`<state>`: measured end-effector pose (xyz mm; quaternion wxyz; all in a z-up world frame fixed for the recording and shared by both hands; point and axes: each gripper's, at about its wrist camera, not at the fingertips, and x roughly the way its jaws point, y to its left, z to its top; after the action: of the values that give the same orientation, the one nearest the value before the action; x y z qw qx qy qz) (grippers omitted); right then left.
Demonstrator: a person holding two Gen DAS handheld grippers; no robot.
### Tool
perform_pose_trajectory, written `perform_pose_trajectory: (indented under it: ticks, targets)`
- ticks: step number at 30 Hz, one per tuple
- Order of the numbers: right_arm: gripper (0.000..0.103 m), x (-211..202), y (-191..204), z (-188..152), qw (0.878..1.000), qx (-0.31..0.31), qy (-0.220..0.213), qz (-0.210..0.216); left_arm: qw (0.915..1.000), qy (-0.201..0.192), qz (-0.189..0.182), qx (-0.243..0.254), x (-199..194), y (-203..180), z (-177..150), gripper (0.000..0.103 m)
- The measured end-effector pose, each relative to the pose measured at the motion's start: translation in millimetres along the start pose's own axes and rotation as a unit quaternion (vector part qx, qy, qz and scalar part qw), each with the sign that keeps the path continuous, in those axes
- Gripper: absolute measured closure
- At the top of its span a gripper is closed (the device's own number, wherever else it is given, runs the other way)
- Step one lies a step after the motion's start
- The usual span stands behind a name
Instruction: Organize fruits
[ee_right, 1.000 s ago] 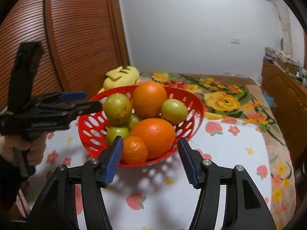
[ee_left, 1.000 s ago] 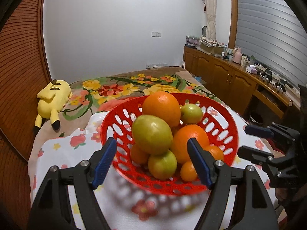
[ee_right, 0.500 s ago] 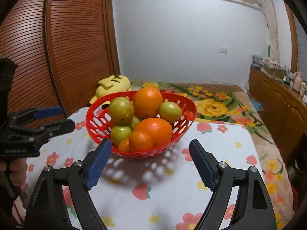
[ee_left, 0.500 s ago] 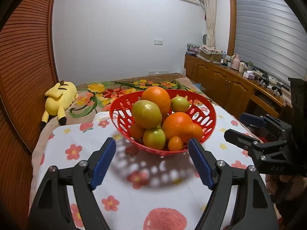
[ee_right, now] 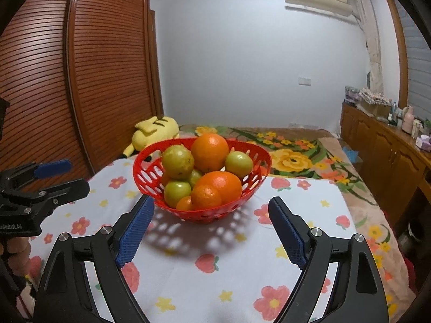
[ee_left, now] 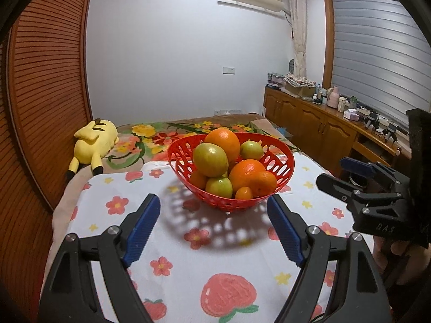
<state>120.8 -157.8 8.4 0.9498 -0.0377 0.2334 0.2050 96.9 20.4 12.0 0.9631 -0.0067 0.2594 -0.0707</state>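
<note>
Two grippers in view, both with jaws spread wide and nothing between them. Left gripper [ee_left: 212, 231] hangs above the flowered cloth on the table [ee_left: 221, 263], short of the red basket [ee_left: 282, 167]; its jaws have just been opening. Right gripper [ee_right: 210, 231] is likewise short of the basket, its jaws also just opened further, the left blue pad close to the basket's near wall but apart from it. Basket holds piled fruit: large orange [ee_left: 223, 141] on top, green fruit [ee_left: 210, 160] beside it, more oranges and green ones below. Yellow plush toy [ee_left: 93, 144] lies on the bed behind.
</note>
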Motion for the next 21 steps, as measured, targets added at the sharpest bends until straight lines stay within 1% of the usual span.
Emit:
perform_pose_trajectory:
  ticks: [10, 21]
  targets:
    - [0.014, -29, 1, 0, 0.999, 0.007, -0.035, -0.016, 0.9993, -0.027, 0.024, 0.006, -26, -4, -1, 0.020]
    - [0.014, -39, 3, -1, 0.999, 0.007, -0.047, -0.026, 0.9994, -0.028, 0.018, 0.000, -30, -2, -5, 0.020]
